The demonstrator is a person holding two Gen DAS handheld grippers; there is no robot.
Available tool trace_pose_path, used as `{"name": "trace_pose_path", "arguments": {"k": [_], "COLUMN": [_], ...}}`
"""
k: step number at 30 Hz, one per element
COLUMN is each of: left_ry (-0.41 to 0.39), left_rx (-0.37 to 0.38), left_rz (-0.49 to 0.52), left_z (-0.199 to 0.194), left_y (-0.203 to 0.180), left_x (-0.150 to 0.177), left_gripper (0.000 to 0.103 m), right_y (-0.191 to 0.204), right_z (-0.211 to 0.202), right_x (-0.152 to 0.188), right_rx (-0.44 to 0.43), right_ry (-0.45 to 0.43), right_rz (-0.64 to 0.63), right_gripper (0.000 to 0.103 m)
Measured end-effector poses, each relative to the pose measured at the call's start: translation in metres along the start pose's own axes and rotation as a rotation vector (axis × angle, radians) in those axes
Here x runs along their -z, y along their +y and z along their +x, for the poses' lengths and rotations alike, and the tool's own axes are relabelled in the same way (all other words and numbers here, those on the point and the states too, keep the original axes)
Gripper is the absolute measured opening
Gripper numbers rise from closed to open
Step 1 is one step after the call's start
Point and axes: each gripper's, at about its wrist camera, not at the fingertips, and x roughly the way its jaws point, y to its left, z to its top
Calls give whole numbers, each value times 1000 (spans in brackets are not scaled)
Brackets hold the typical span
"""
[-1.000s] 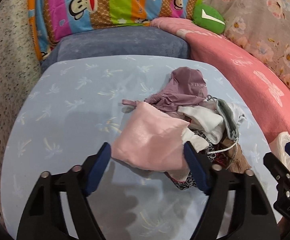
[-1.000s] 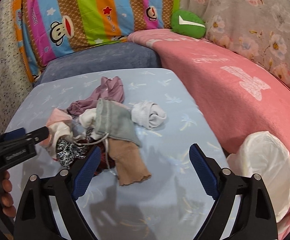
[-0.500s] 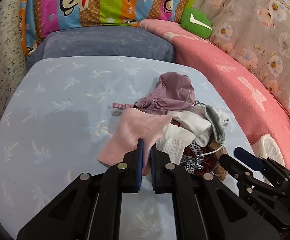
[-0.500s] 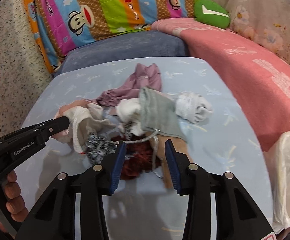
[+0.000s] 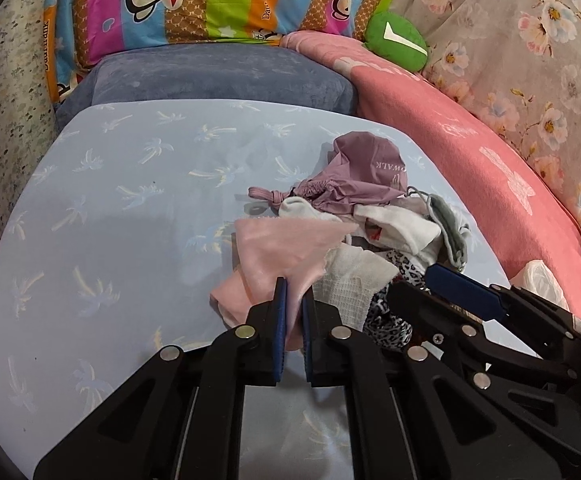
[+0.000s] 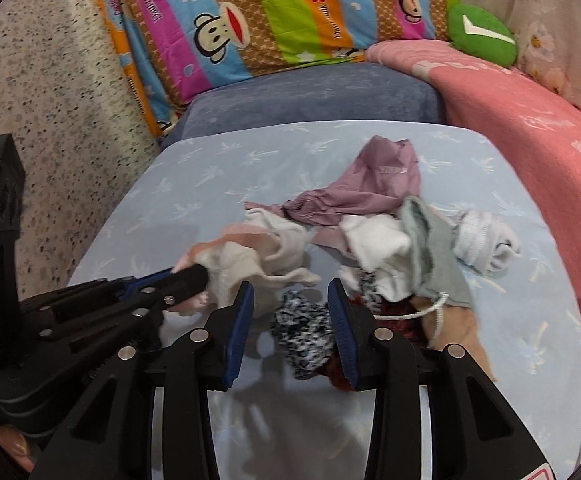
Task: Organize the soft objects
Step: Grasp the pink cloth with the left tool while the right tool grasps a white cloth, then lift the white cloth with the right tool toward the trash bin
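Left claw (image 5: pixel 293 320) is clenched on the pink cloth (image 5: pixel 278 252); the leopard-print piece (image 6: pixel 304 330) lies directly between the released right claw's (image 6: pixel 290 320) fingers

Light-blue palm-print sheet (image 5: pixel 102 208), covering the flat surface, frame centre. On it, right of centre: heap of small garments (image 5: pixel 354 240); rolled white socks (image 6: pixel 486 240) beside the heap, right.

You see a soft matt pink cloth (image 5: pixel 274 252), a smooth mauve fabric bag (image 5: pixel 366 176), a ribbed white sock (image 6: pixel 486 240), all on a smooth printed blue sheet (image 5: pixel 110 200).
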Motion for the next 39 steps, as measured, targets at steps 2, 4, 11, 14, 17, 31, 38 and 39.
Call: {"name": "trace_pose_path", "arguments": {"k": [2,4,11,14,17,31,38,39], "left_ry": [6,12,20,21,37,34,37,36], "left_rx": [4,16,44,42,44,43,38,39], "left_rz": [-7,-11,-7,29,36,48,56,55], "left_z": [1,1,2,4,8,8,6,5], "left_y": [4,7,22,22,25,24,16,15], "left_x": [2,4,12,16,20,28,30,29], "left_gripper": [7,7,7,8,8,8,8,8], "right_y": [4,6,8,5,6,22,23,21], "right_z": [3,7,11,13,18,16,34,32], "right_x": [-1,-2,2,0,-2,-2,3,4], "right_rx": [-1,-21,-106,-165,-210,-261,-238,-239], "right_ry": [1,6,14,30,49,91,145,142], "right_rz": [-5,-8,-47,-19,7,28,46,55], "right_gripper": [38,38,37,37,37,37,6,5]}}
